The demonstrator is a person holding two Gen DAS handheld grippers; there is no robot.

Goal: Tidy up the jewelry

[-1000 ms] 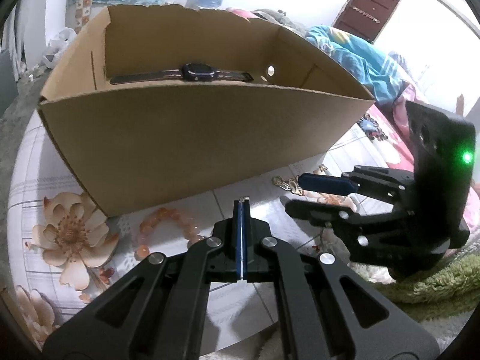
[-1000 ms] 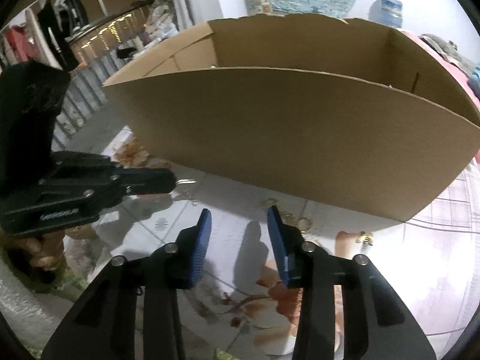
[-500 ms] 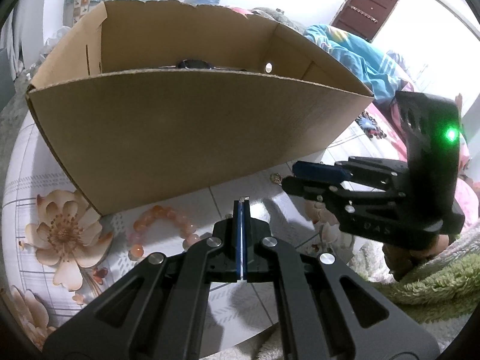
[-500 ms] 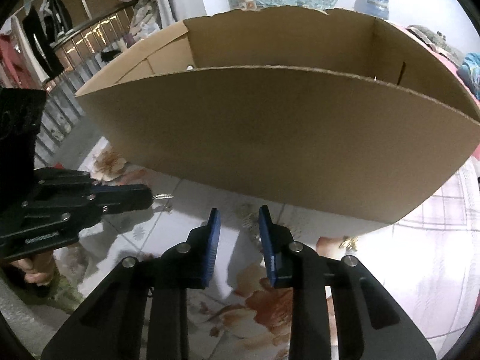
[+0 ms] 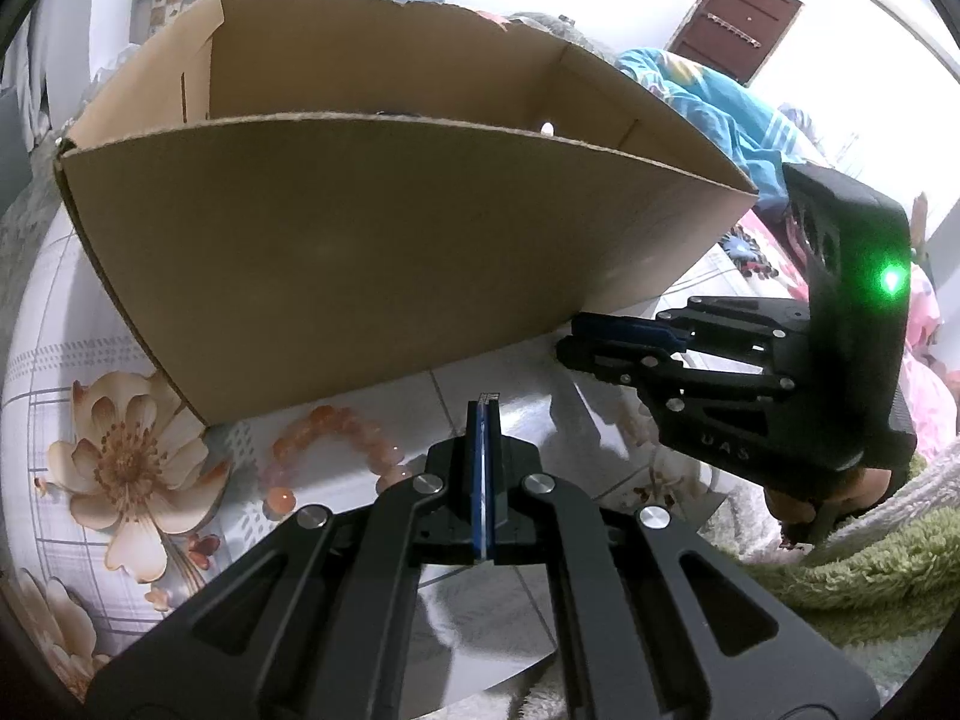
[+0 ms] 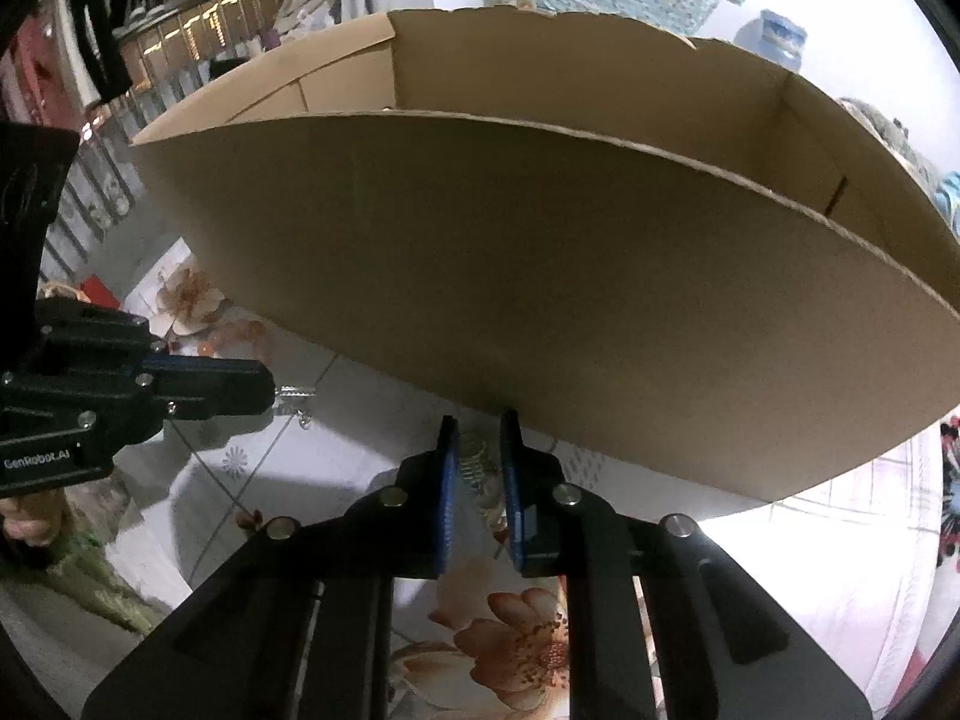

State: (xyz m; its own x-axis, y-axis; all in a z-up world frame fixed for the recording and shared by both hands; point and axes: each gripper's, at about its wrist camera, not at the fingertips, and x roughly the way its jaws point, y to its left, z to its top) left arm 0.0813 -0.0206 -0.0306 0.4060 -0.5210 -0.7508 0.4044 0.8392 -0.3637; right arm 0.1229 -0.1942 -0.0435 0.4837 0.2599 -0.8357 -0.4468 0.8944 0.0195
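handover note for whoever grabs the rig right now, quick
Left gripper: shut, holding nothing visible, low over the table near the orange bead bracelet.
Right gripper: narrowly open around a small metal chain piece on the table, tips almost at the cardboard box front wall; not yet clamped.
Done: cannot tell, the box floor is hidden from here.
Left: close on the chain piece and lift it into the box, then the bracelet and a small silver piece by the left gripper's tips.
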